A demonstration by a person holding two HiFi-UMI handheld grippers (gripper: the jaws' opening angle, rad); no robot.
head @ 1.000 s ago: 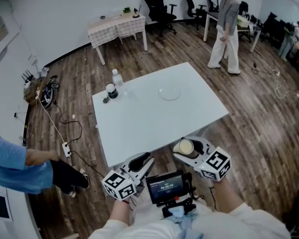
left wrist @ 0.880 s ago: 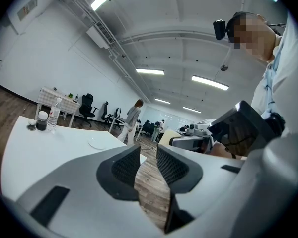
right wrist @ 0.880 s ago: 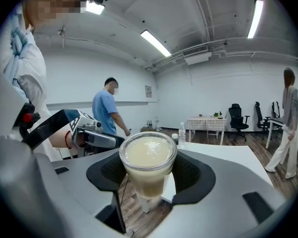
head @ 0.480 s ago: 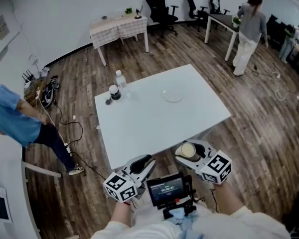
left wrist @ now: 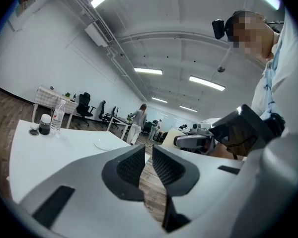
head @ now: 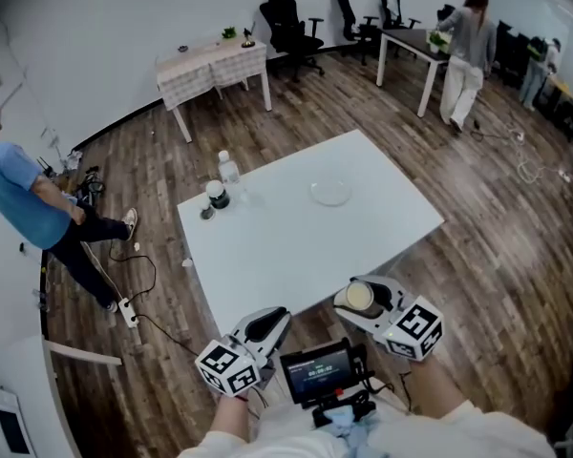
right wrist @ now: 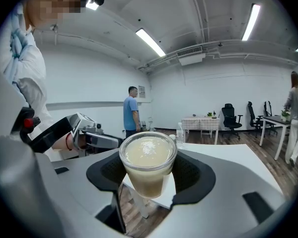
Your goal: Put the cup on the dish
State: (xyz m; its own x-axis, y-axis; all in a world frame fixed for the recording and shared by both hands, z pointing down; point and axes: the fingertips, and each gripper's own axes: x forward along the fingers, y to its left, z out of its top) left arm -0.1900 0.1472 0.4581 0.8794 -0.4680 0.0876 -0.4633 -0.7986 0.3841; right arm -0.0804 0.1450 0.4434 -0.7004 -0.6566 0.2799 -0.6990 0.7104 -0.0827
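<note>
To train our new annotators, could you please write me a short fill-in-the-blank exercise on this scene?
The right claw holds a full ____.
The dish on the table is ____.
The left claw holds ____.
Missing words: cup; empty; nothing.

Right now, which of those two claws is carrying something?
The right gripper: its jaws clasp a cup of pale liquid. The left gripper holds nothing.
</note>
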